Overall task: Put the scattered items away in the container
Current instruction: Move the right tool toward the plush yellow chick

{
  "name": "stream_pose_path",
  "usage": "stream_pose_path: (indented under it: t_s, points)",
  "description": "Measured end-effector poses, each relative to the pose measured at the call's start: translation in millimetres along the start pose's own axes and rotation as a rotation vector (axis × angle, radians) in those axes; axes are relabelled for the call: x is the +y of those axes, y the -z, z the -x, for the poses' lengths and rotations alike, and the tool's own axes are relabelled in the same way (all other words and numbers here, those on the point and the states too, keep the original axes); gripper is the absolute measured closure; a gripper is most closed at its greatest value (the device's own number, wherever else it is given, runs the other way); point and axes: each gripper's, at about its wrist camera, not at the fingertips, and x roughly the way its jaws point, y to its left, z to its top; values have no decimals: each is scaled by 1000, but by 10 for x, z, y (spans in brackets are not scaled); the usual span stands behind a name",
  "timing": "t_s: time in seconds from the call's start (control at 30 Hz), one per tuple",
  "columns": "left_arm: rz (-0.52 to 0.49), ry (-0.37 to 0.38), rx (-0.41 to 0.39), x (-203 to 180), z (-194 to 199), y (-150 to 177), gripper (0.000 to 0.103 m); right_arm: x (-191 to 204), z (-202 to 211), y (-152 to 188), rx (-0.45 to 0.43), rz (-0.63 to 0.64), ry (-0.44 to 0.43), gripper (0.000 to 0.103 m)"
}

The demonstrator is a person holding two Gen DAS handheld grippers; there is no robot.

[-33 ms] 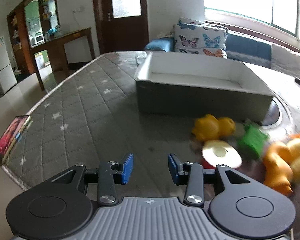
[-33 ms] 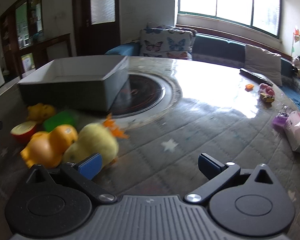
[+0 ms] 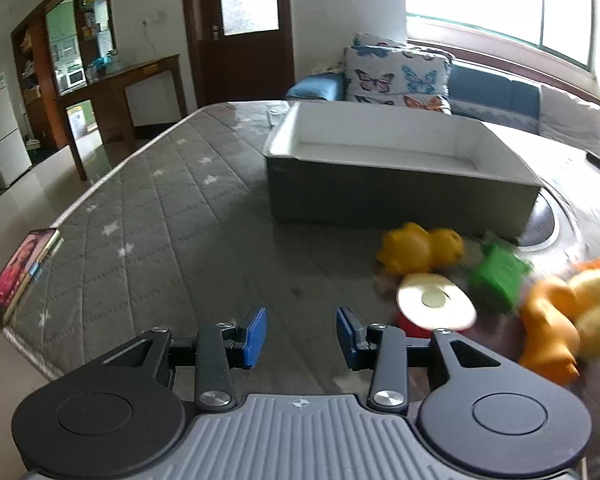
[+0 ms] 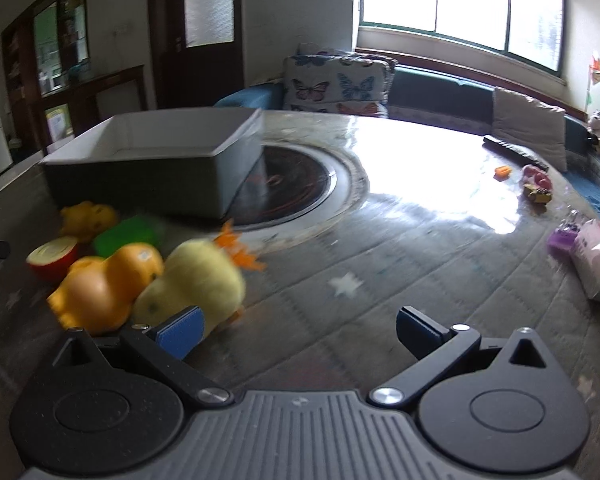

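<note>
- My left gripper [image 3: 301, 332] sits bottom centre of the left wrist view, blue pads parted with bare table between them, holding nothing.
- My right gripper [image 4: 298, 330] sits bottom centre of the right wrist view, jaws spread wide, nothing clamped; its left pad overlaps the plush yellow duck [image 4: 196, 280] in the frame, contact or not I cannot tell.
- Hard to read: toys at the right of the left wrist view are motion-blurred; the plush duck is cut off by the frame edge there, and the green toy [image 3: 498, 276] has no clear shape.
- Half apple [image 3: 436, 302]: pale cut face up, its red underside partly hidden behind my left gripper's right finger.
- Orange rubber duck [image 4: 104, 286] lies lower left of the right wrist view, touching the plush duck; yellow rubber duck [image 3: 418, 248] lies just in front of the container.
- Container [image 3: 400, 172]: grey rectangular box, white inside, upper centre of the left wrist view; the floor I can see holds nothing, near part hidden by the front wall.
- Book [image 3: 18, 276] at the left edge, on the table's corner.
- Against the earlier frames: no difference, same grippers, same toy positions.
</note>
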Motion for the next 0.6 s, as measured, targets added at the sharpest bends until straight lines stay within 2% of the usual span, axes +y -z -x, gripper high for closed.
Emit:
stream_pose_path:
  t_s: [0.1,0.27,0.4,0.6]
  points:
    - [-2,-3,-13,-19,38,10,62,115,61,51,-8,13,19,0]
    - [-45,7,-26,-241,176,218,62,308,164,136,-21,36,50,0]
    - [-61,77,23,-325,326,309,62,380,93,178,7,16,-1,0]
    - [-87,116,53,-471,414,392,62,326,179,261,42,47,-67,0]
